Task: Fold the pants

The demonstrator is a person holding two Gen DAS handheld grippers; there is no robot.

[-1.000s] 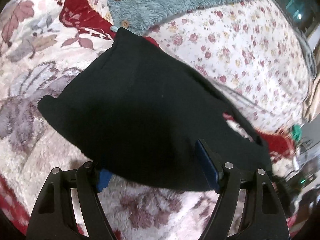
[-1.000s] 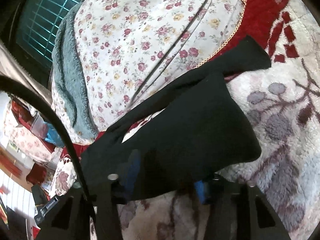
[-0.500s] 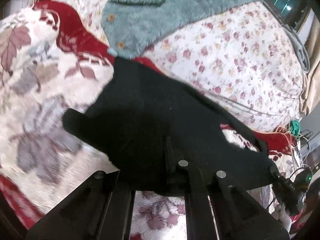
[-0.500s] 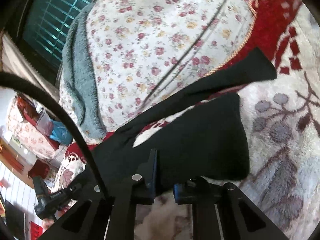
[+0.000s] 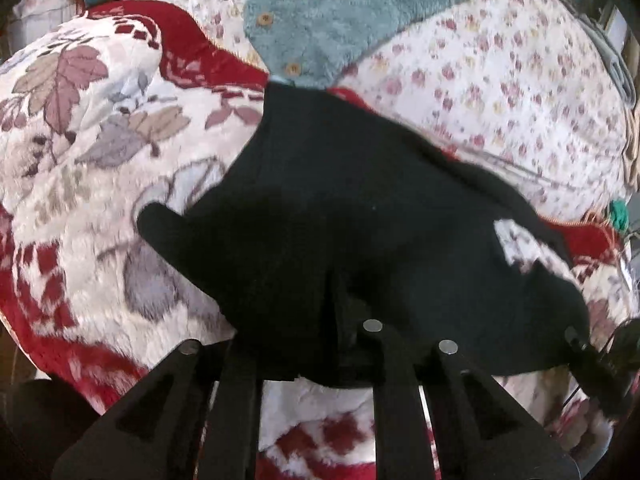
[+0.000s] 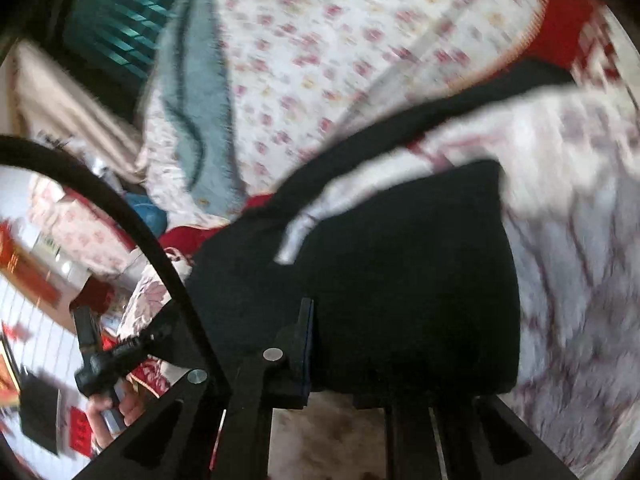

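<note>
Pinching black pants hem, left gripper tilted steeply down.

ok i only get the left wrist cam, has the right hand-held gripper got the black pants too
observer: yes, the near edge of the black fabric pants sits between the fingers of the right hand-held gripper, though its jaws are opening slightly
operator: how does the cloth lie on that side
observer: as a folded block by the gripper, with a narrow strip trailing toward the red border of the plush floral blanket
operator: anything in front of it
observer: a black cable arcs across the left of that view, past the pants' left edge
</note>
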